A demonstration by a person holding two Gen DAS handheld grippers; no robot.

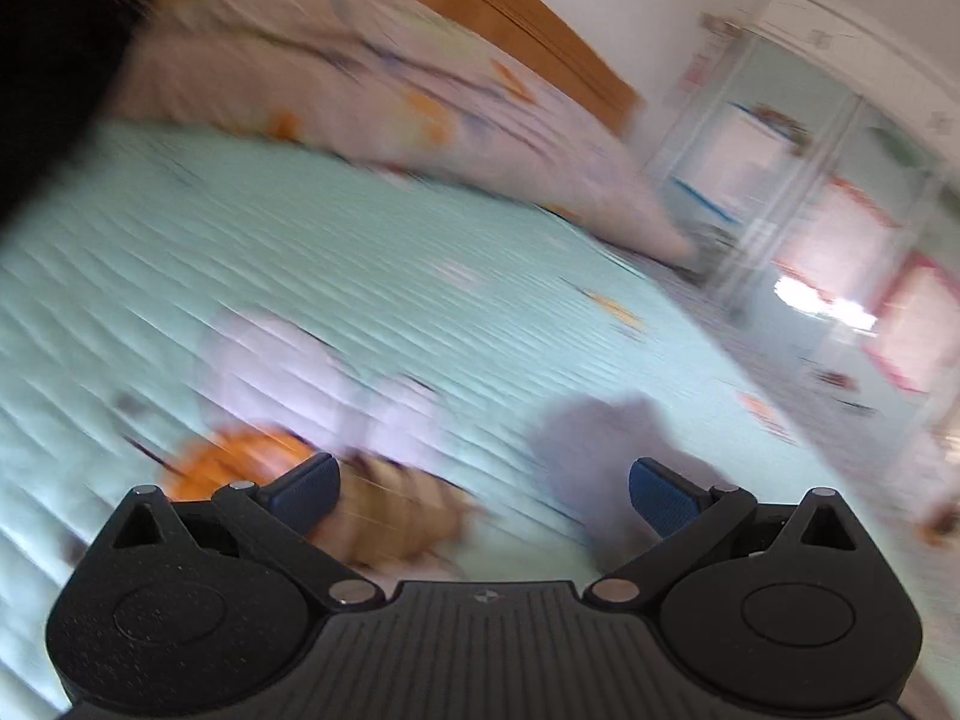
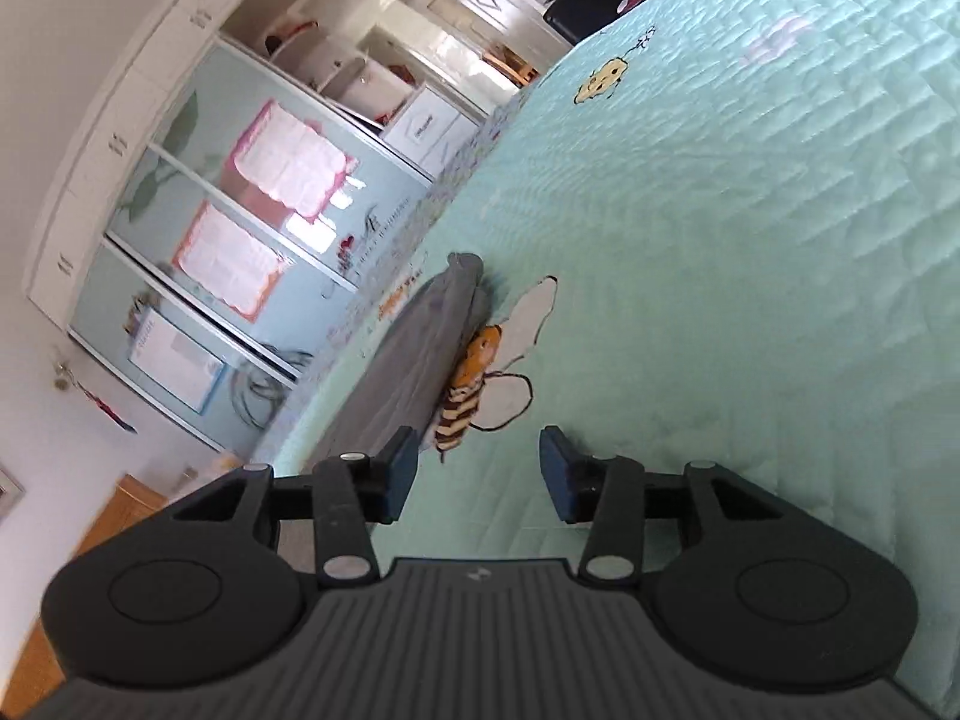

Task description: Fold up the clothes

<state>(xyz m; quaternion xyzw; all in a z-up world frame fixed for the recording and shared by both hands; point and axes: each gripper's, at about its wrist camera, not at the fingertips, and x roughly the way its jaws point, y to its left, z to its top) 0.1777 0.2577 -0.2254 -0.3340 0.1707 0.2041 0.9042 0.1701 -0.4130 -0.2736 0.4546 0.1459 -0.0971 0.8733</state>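
Left gripper point(image 1: 483, 495): fingers spread wide, nothing between, above quilt point(image 1: 300, 252); view blurred. Right gripper point(image 2: 478, 471): fingers apart, grasping nothing, low over quilt. Grey garment point(image 2: 414, 354): folded, lying on quilt near bed edge, beside and partly over bee print point(image 2: 474, 378), just ahead of right gripper's left finger.

A child's bedroom in a home. A bed fills most of both views, covered by a mint-green quilted bedspread point(image 2: 750, 252) stitched with a cartoon bee point(image 2: 474, 384). In the left wrist view, blurred, pale patterned pillows point(image 1: 336, 78) sit at upper left against an orange wooden headboard point(image 1: 510, 18). At the left of the right wrist view stands a wardrobe point(image 2: 198, 228) with pale blue sliding doors bearing pink-bordered paper sheets point(image 2: 288, 162)
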